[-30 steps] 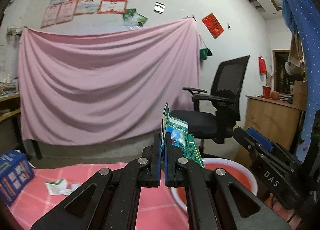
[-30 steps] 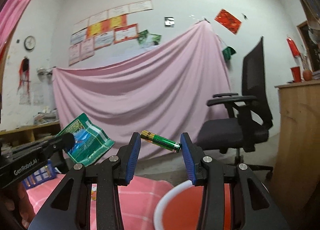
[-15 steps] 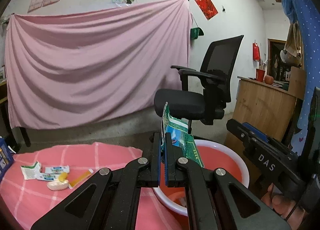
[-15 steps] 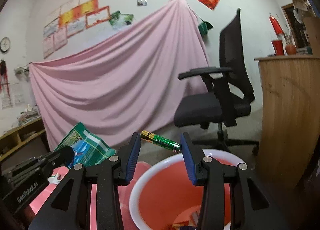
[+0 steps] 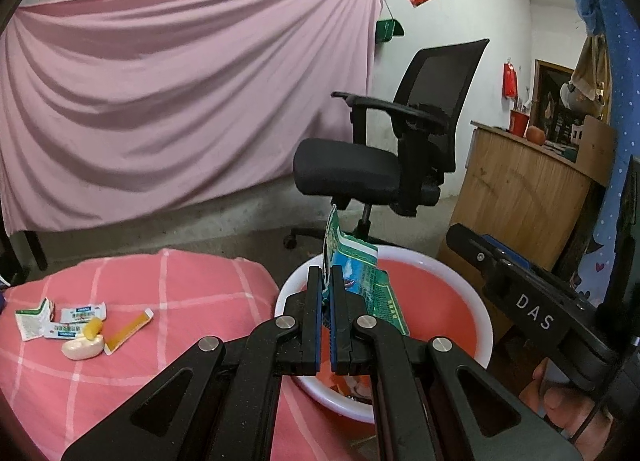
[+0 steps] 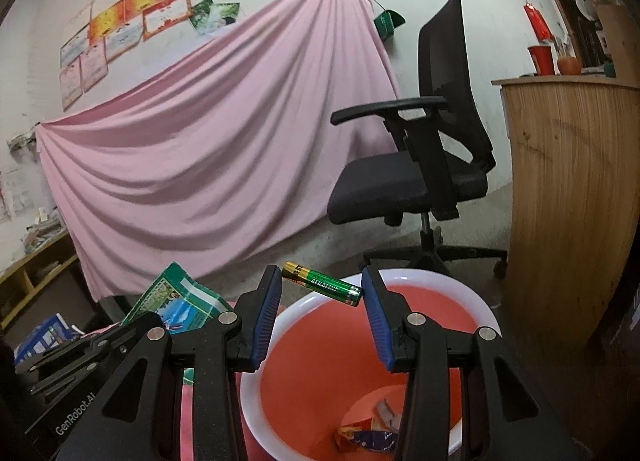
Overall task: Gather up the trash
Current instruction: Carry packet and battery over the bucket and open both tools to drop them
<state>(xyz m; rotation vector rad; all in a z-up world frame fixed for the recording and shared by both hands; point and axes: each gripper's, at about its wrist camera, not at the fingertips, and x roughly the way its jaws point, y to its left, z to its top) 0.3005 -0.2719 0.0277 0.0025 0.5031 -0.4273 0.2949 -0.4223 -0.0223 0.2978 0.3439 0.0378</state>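
A large pink cloth sheet (image 5: 172, 101) hangs across the white wall, coloured paper certificates (image 6: 120, 29) pinned above it. A black mesh-backed office chair (image 5: 400, 149) stands beside a curved wooden counter (image 6: 568, 181)

Basin (image 6: 420, 273) near rim cut by frame edge; trash inside (image 6: 368, 437) partly hidden behind right tongs (image 6: 320, 293).

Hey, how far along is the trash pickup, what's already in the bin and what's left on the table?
Done: a few wrappers lie in the red basin. In hand: the left gripper is shut on a green packet and the right gripper holds a battery, both above the basin, not yet dropped. Left: several sachets and small scraps on the pink checked cloth.
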